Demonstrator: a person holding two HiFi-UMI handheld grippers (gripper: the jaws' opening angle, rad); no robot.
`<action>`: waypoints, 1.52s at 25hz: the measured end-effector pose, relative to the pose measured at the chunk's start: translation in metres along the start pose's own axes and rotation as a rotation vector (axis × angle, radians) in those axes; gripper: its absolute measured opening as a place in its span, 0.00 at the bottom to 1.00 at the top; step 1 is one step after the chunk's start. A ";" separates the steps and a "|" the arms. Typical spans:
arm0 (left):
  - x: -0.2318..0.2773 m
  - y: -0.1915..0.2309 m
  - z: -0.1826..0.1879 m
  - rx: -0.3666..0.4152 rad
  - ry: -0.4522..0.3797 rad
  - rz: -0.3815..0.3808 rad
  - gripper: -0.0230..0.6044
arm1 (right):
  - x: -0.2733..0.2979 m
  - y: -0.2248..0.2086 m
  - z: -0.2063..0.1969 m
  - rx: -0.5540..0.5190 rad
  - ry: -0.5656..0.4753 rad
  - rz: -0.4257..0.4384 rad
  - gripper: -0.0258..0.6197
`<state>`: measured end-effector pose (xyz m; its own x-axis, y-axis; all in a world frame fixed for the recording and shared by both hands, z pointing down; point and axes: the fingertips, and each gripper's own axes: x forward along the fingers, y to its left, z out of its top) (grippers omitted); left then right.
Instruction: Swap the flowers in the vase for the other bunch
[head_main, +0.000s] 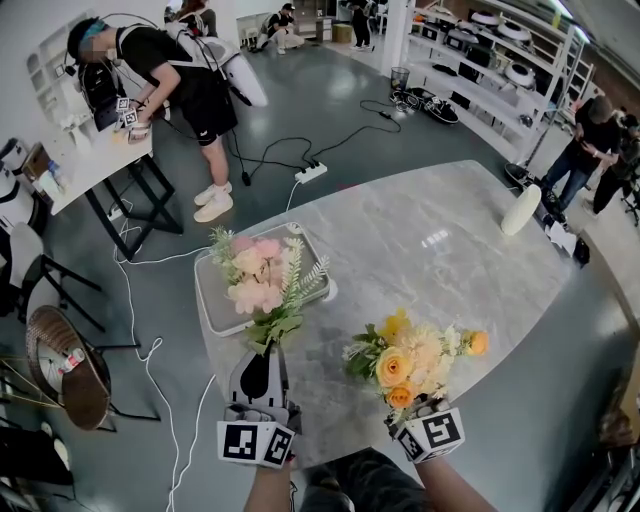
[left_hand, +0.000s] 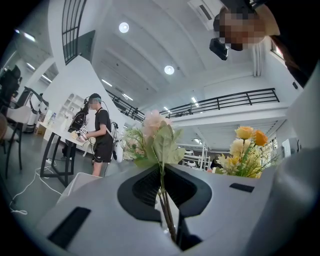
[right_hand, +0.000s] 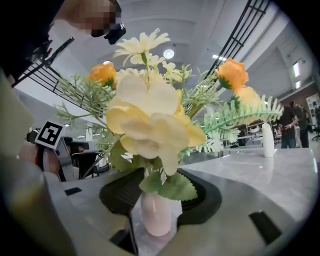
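- While the left claw (head_main: 262, 362), lower centre, is clamped on its stems (left_hand: 165, 202), the pink bunch (head_main: 262, 275) runs lengthwise up-frame, blooms farthest.
- Right claw (head_main: 412, 408), lower right, stands apart around the upright vase (right_hand: 156, 214) holding the yellow bunch (head_main: 410, 362).
- Beyond: white tray (head_main: 215, 305) on the counter (head_main: 440, 250).

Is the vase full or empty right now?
Full: the yellow-orange bunch stands in the pink vase, upright between the right gripper's open jaws.
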<state>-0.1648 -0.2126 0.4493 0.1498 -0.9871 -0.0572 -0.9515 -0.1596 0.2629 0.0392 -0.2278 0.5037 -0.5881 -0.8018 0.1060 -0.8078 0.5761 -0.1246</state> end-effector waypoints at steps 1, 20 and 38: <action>0.000 0.000 0.000 -0.001 0.000 0.001 0.08 | -0.001 -0.002 -0.001 0.008 0.000 -0.003 0.34; -0.002 -0.001 0.005 -0.004 0.006 -0.034 0.08 | -0.014 -0.007 -0.009 0.074 0.012 -0.064 0.34; -0.007 -0.010 0.017 -0.005 0.000 -0.049 0.08 | -0.035 -0.010 -0.012 0.089 0.028 -0.106 0.34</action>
<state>-0.1605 -0.2035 0.4307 0.1963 -0.9780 -0.0704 -0.9418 -0.2080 0.2642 0.0673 -0.2033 0.5127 -0.5011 -0.8521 0.1512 -0.8598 0.4705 -0.1985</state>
